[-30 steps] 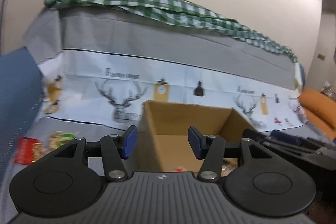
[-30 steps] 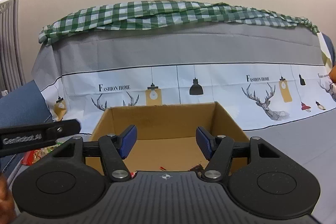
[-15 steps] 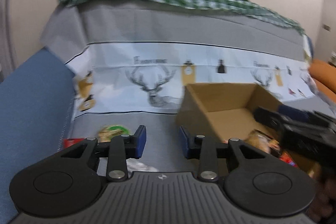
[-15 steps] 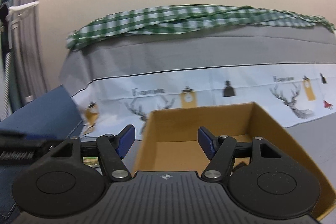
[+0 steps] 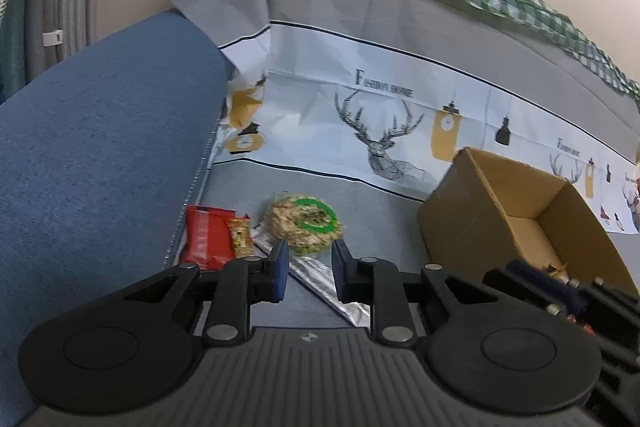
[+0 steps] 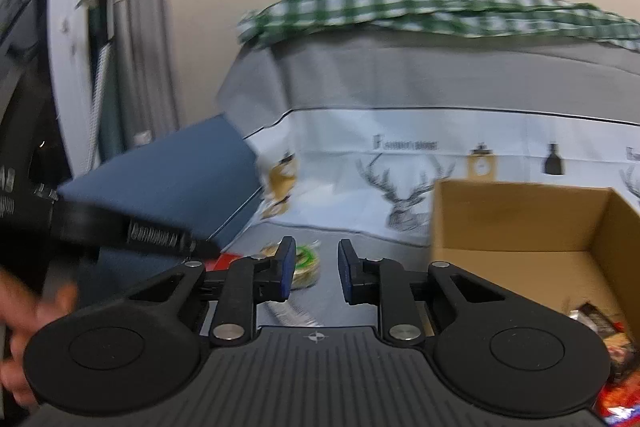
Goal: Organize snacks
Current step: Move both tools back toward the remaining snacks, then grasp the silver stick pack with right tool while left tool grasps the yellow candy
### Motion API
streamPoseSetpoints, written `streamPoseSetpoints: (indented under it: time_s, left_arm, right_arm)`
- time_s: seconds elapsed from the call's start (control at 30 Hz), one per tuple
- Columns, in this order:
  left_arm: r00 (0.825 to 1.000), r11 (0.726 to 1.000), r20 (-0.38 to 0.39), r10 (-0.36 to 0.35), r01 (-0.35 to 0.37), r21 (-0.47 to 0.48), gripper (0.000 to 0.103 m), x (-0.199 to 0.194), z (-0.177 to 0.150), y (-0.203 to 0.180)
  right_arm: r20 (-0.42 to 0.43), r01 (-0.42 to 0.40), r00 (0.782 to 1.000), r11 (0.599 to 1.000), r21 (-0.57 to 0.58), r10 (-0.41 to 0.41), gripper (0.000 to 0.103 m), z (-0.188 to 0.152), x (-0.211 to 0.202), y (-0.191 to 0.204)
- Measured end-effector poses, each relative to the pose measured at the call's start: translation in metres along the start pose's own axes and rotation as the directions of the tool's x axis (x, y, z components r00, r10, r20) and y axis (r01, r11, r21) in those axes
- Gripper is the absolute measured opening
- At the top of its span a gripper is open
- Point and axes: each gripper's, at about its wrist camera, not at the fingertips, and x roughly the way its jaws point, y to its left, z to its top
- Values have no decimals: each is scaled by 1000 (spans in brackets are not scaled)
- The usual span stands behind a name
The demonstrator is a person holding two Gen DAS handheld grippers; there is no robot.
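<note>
Step in hand: reach for loose snacks, box partly filled.

L gripper (image 5: 306, 269) hung just short of the round green-label snack (image 5: 306, 223), jaws having just narrowed to a small gap, nothing between the pads; silver wrapper (image 5: 328, 285) lay on the seat below them. Red packet (image 5: 206, 241) sat beside a small orange one, against the blue cushion (image 5: 100, 147).

R gripper (image 6: 314, 269) also just narrowed, gripping nothing.

Cardboard box (image 5: 472, 223) stood apart to the right, a few packets already inside.

Next, prob.: reopen L jaws, drop onto the round snack, pinch, carry to box.
</note>
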Motion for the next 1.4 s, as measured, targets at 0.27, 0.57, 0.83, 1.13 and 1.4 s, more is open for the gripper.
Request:
streamPoseSetpoints:
  time_s: [0.27, 0.57, 0.83, 1.13, 1.4]
  left_arm:
    - [999, 997, -35, 42, -44, -69, 25, 10, 3, 18]
    - [994, 989, -71, 84, -92, -118, 25, 20, 4, 31]
    - [991, 985, -79, 106, -116, -130, 26, 28, 6, 36]
    - [995, 985, -86, 55, -68, -157, 36, 53, 18, 39]
    - [993, 991, -107, 45, -57, -118, 62, 94, 29, 32]
  right_arm:
    - [-50, -59, 997, 997, -48, 57, 23, -32, 25, 19]
    - [-111, -46, 993, 995, -84, 37, 37, -61, 67, 46]
    - [-101, 46, 994, 999, -27, -49, 68, -52, 116, 31]
    - [-271, 8, 962, 998, -65, -25, 82, -62, 170, 36]
    - [-283, -59, 958, 996, -67, 37, 39, -59, 163, 45]
